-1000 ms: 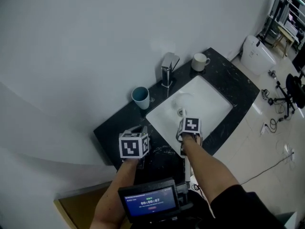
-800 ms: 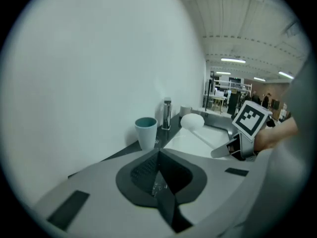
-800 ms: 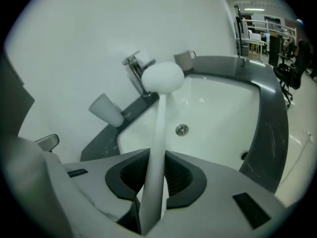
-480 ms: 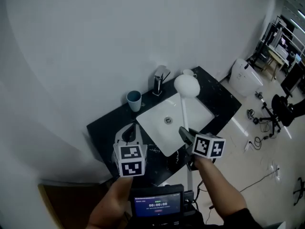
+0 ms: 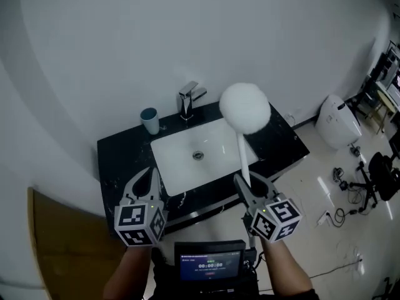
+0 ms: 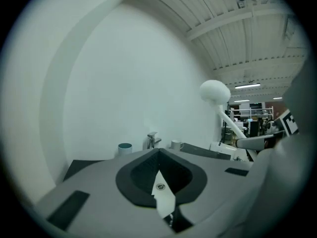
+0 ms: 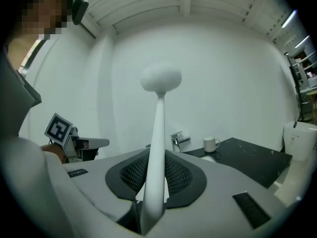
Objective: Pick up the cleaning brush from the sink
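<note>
Brush (image 5: 245, 110) held upright, clear of sink (image 5: 181, 167); handle pinched between jaws of right gripper (image 5: 245, 186), round white head uppermost. Left gripper (image 5: 149, 175) carried empty, jaws pressed together, above counter (image 5: 119, 158).

The right gripper (image 7: 156, 158) clamps its grey jaws on the slim handle of the white, round-headed plastic cleaning brush (image 7: 160, 108), its head at 12 o'clock (well above the jaws). At 2 o'clock, a chrome tap (image 7: 179, 140) and a white ceramic mug (image 7: 211, 143) stand on the black stone counter (image 7: 247, 156).
</note>
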